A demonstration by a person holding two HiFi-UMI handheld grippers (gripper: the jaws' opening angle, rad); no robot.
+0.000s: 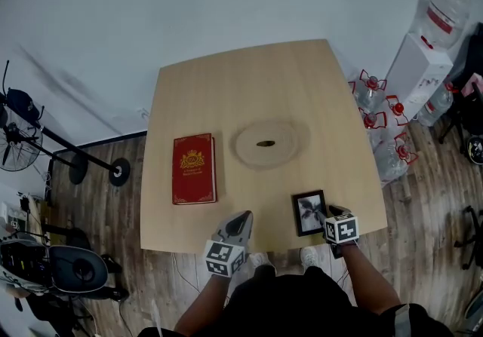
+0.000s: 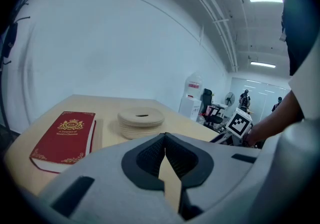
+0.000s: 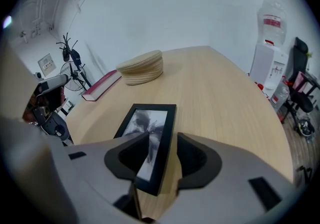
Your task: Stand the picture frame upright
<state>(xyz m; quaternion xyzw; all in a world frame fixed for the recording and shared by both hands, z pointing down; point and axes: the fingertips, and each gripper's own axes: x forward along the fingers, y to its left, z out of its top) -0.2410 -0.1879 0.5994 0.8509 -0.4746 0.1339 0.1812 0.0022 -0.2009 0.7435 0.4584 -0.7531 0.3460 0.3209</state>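
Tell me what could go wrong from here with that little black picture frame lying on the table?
The picture frame lies flat close to the near edge of the table, so a push might slide it off. The right gripper has its jaws open around only the frame's thin side border. A grip there could be weak, and the frame may pivot or slip while being tipped upright.

The far half of the pale wooden square surface (image 1: 302,79) lies bare and open from either side. Across the middle, a red hardback book with gold print (image 1: 194,168) lies flat at the left. A round woven straw disc (image 1: 266,144) sits near it, with a narrow lane between. A black-framed picture (image 1: 309,212) lies flat by the near right edge. The bare wood between it and the book is partly taken by the left gripper (image 1: 241,219).
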